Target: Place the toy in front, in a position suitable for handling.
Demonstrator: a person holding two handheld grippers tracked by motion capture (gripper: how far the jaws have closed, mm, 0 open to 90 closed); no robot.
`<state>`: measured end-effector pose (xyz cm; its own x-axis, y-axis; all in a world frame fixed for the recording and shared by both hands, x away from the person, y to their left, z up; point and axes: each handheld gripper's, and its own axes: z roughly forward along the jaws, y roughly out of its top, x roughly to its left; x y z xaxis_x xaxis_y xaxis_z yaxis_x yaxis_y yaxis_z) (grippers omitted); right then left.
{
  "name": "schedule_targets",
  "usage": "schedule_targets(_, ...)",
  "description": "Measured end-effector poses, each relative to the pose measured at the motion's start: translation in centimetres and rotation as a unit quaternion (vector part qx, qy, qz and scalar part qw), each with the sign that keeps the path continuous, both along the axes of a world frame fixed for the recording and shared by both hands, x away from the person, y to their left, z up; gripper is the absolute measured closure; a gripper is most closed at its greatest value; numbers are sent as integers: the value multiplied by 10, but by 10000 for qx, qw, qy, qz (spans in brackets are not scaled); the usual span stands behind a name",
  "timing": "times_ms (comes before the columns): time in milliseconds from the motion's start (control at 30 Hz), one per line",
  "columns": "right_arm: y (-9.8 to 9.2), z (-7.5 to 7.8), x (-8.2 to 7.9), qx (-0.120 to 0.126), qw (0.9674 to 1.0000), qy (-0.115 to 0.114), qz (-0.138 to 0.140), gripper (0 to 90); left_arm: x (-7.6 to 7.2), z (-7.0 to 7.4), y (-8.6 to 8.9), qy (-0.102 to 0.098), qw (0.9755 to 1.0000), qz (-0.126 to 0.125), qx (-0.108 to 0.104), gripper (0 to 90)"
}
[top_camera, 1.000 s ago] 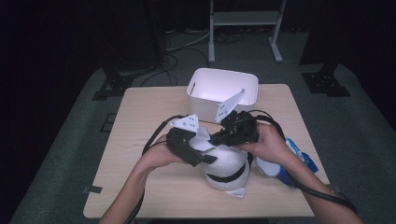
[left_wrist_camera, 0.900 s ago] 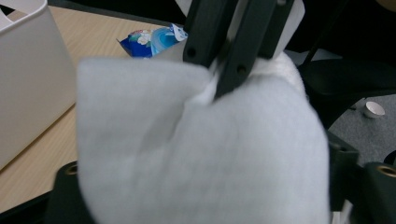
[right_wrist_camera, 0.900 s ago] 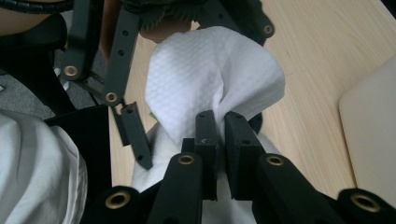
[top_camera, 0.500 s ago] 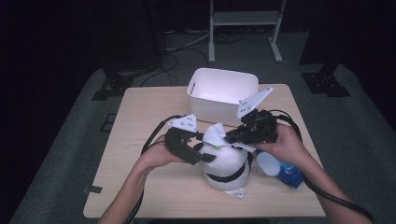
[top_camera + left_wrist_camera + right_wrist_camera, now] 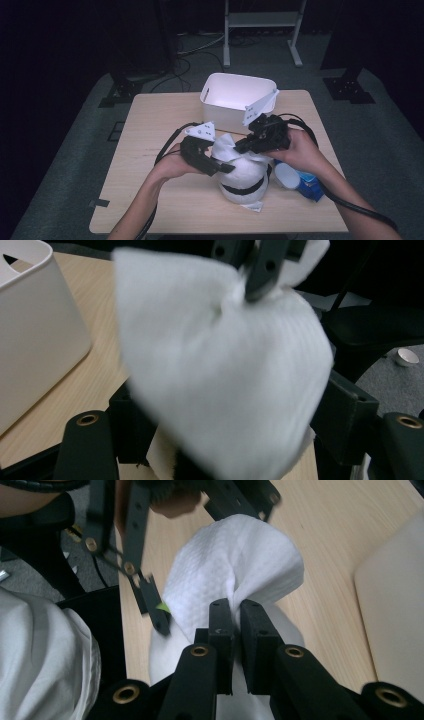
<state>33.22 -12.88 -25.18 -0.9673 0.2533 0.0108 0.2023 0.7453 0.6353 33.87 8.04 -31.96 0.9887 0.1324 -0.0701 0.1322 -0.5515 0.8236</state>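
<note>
Tongs are set on one thing from both sides. The right tongs (image 5: 241, 147) are clenched on a pinched fold of a white sheet (image 5: 226, 146). The jaws of the left tongs (image 5: 227, 169) have just been closing, and the puffed sheet is seen between them in the left gripper view. Whether their pads press on it cannot be told.

On the desk (image 5: 150, 150), a white bin (image 5: 220, 102) is placed at the middle of the far edge, with nothing seen in it. A white bundle (image 5: 245, 182) with a black band around it is found toward the near edge, right of the middle, and a small strip of white is seen under it. A blue packet (image 5: 311, 186) is laid just beside the bundle, on the side of the right edge. The white sheet is raised off the top of the bundle, between the two tongs.

The step in hand is judged to be the drawing of the sheet out of the bundle, which appears to be steadied from the left. For the next move, the pinch of the right tongs would have to be kept firm and the sheet drawn up and away until it is freed. The bundle would need to be held down so that it is not lifted along. A slow, even pull is called for, since so thin a sheet could be torn.
</note>
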Motion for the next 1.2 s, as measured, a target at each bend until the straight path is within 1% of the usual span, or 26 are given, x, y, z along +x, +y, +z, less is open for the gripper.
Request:
schedule_targets(133,22,0,0,-343,9992,-87,182,836,0,1,-3,-16,10000,6,19,277)
schedule_targets(167,27,0,0,-449,9988,-84,184,836,0,1,-2,-13,10000,10,40,277)
schedule_targets(200,27,0,0,-449,9988,-84,184,836,0,1,-2,-13,10000,10,40,277)
schedule_targets(233,31,-1,0,-524,9984,-110,201,836,0,1,-1,8,10000,14,42,277)
schedule_targets(300,37,-2,1,-582,9981,-50,192,836,0,0,0,35,10000,45,-2,277)
schedule_targets(333,42,-5,2,-645,9976,-8,244,836,0,0,1,36,10000,37,37,277)
schedule_targets(400,43,-5,1,-672,9974,-23,265,836,-1,0,2,49,10000,46,20,277)
schedule_targets(433,43,-3,0,-635,9977,-64,226,835,0,-1,3,68,10000,47,-2,278)
schedule_targets(533,36,-1,1,-534,9983,-121,181,835,0,0,3,50,10000,51,27,279)
schedule_targets(567,33,0,1,-483,9987,-123,133,835,0,0,3,55,10000,55,32,280)
schedule_targets(600,33,0,1,-483,9987,-123,133,835,0,0,3,55,10000,55,32,281)
schedule_targets(667,26,0,3,-385,9990,-198,92,834,1,0,5,54,10000,45,42,283)
schedule_targets(700,17,0,3,-348,9992,-172,-8,834,2,-1,7,63,9999,60,60,283)
schedule_targets(733,17,0,3,-348,9992,-172,-8,834,2,-1,7,63,9999,60,60,283)
schedule_targets(767,9,0,4,-260,9995,-151,-107,834,2,-1,9,80,9999,68,56,283)
schedule_targets(800,4,-1,4,-218,9996,-125,-152,834,2,-1,11,89,9999,69,52,283)
schedule_targets(833,0,-2,4,-176,9996,-112,-187,834,2,-2,13,99,9999,74,49,283)
schedule_targets(867,0,-2,4,-176,9996,-112,-187,834,2,-2,13,99,9999,74,49,283)
schedule_targets(900,-8,-3,4,-79,9996,-88,-251,833,2,-3,16,112,9999,91,24,283)
schedule_targets(933,-12,-4,4,-29,9996,-55,-286,833,2,-3,17,120,9999,92,9,283)
schedule_targets(1000,-19,-6,4,53,9994,-38,-328,833,2,-3,19,128,9999,97,23,283)
schedule_targets(1033,-19,-6,4,53,9994,-38,-328,833,2,-4,22,148,9998,116,-4,283)
schedule_targets(1067,-26,-8,3,131,9992,10,-379,832,3,-5,26,179,9997,153,-23,283)
schedule_targets(1100,-29,-10,3,173,9991,28,-384,832,3,-5,28,186,9997,174,-30,283)
schedule_targets(1200,-34,-14,3,215,9989,63,-417,832,3,-6,32,201,9996,202,-47,283)
